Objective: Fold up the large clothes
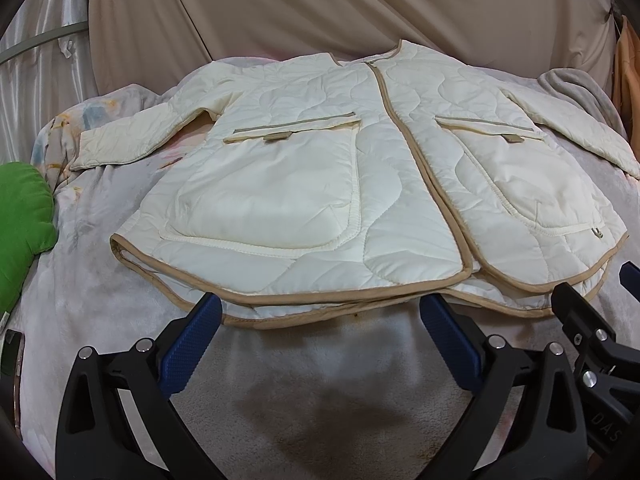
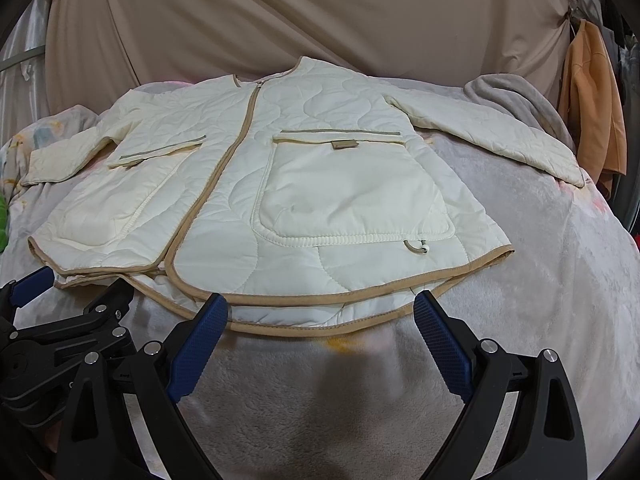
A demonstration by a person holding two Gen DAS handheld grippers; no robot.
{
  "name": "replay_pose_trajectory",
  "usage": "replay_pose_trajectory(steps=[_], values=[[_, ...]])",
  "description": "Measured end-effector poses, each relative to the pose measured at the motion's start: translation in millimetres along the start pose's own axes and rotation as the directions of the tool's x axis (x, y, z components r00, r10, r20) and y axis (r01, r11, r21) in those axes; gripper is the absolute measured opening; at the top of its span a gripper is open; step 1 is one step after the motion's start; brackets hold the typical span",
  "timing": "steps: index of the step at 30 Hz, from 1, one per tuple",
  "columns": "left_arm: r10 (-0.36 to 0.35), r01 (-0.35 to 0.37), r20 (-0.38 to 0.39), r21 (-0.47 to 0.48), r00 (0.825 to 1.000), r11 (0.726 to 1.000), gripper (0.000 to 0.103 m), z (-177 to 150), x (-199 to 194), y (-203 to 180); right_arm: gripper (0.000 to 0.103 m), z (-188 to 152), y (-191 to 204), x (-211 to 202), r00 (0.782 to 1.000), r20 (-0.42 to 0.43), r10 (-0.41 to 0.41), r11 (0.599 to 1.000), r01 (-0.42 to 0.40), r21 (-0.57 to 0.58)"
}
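Grey fleece blanket (image 1: 100,312) carries the quilted jacket (image 1: 320,168), spread flat. My left gripper (image 1: 320,312) and right gripper (image 2: 320,312) stand wide near its hem (image 2: 304,328); I risk pinching one layer only.

green cushion (image 1: 22,216) cut off at left edge, orange garment (image 2: 596,120) partly behind curtain, jacket's (image 1: 320,168) right cuff cropped in left wrist view

Probably a home bedroom: a bed under a fleecy blanket (image 1: 100,300), a green pillow (image 1: 22,208), draped curtains (image 2: 280,12).
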State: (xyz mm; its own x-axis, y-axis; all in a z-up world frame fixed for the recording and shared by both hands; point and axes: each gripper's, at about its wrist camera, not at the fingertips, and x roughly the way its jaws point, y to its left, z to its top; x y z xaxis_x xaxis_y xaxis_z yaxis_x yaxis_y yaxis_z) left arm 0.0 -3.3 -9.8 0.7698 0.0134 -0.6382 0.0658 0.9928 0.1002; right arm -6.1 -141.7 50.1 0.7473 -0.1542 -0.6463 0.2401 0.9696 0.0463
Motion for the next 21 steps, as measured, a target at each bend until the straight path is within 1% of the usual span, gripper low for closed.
replay_pose_trajectory(steps=[10,21], values=[[-0.001,0.001,-0.006,0.002,1.0,1.0,0.097,-5.1,1.8,1.0,0.092,-0.2,0.0,0.2,1.0,-0.003,0.0,1.0,0.0,0.0],[0.001,-0.001,-0.007,0.003,1.0,1.0,0.097,-2.7,2.1,0.0,0.092,-0.6,-1.0,0.8,1.0,-0.004,0.0,1.0,0.0,0.0]])
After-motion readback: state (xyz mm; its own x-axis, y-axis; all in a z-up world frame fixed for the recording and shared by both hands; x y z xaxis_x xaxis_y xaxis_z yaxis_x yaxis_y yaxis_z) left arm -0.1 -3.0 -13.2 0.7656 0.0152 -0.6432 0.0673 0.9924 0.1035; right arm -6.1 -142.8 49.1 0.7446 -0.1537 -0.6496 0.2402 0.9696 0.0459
